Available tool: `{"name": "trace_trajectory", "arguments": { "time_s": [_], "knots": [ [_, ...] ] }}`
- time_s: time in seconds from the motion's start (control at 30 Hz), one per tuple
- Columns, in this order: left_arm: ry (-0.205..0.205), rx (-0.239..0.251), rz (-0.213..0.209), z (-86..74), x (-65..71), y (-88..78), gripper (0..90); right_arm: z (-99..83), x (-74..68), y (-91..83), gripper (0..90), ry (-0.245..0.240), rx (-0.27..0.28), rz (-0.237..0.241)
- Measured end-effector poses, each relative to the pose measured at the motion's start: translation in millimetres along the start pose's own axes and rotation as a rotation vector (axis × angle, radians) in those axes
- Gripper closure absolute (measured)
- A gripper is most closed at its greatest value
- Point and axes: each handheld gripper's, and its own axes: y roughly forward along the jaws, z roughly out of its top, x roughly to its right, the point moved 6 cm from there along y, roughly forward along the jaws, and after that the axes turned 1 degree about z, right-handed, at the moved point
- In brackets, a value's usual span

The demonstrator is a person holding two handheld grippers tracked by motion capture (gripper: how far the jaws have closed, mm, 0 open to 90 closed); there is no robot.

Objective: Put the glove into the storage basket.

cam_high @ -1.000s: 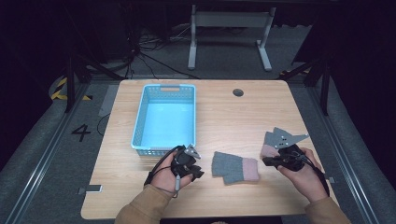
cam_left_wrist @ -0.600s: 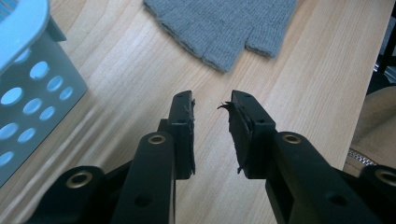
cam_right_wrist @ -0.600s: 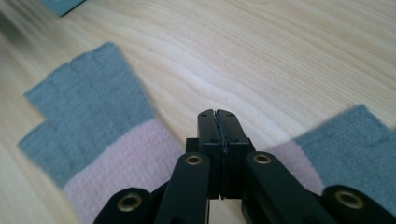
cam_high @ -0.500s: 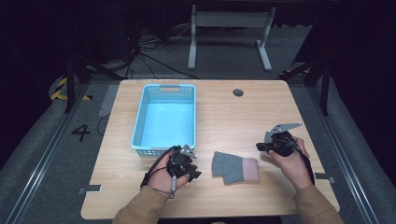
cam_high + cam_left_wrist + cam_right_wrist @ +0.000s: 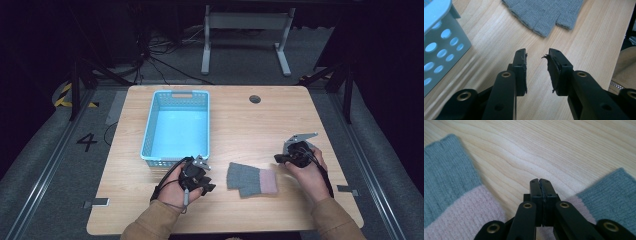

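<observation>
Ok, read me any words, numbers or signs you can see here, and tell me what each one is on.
"4": a dark number on the grey floor left of the table.
Yellow and black hazard stripes on the floor, with no lettering.
No text on the blue basket or the grey and pink glove.

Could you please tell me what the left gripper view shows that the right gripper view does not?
Left gripper view: the blue basket with its perforated wall at the left, the grey finger end of the glove, and the left gripper, whose jaws stand open and have just been opening with nothing between them. Right gripper view: the shut right gripper, the glove's pink cuff, and a second glove, grey and pink, at the right. Shared: the wooden table and the grey glove.
</observation>
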Motion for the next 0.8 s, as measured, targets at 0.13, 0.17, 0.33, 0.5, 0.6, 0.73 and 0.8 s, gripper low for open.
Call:
{"name": "trace_trajectory", "arguments": {
  "time_s": [0.13, 0.17, 0.33, 0.5, 0.6, 0.73, 0.8],
  "knots": [
    [0.0, 0.0, -0.002, 0.3, 0.0, 0.0, 68.9, -3.0, 1.3, 1.5, 90.0, 0.002, -0.016, -0.004],
    [0.0, 0.0, -0.003, 0.3, -0.2, -0.1, 68.9, -3.0, 1.3, 1.5, 90.0, 0.002, -0.016, -0.004],
    [0.004, 0.001, -0.004, 1.5, 0.1, 0.5, 68.8, -6.1, 2.3, 1.8, 90.0, 0.005, -0.027, -0.006],
    [0.009, 0.002, -0.009, 4.2, 1.1, 1.5, 68.4, -11.3, 3.5, -1.3, 90.0, 0.008, -0.037, -0.015],
    [0.013, 0.001, -0.011, 5.9, 1.4, 2.6, 68.3, -14.7, 5.1, -4.7, 90.0, 0.011, -0.038, -0.019],
    [0.021, 0.004, -0.017, 8.7, 2.1, 4.1, 68.3, -19.9, 7.9, -8.9, 90.0, 0.025, -0.043, -0.026],
    [0.022, 0.001, -0.019, 9.7, 2.5, 4.7, 68.2, -23.7, 10.8, -11.7, 90.0, 0.029, -0.043, -0.034]
  ]
}}
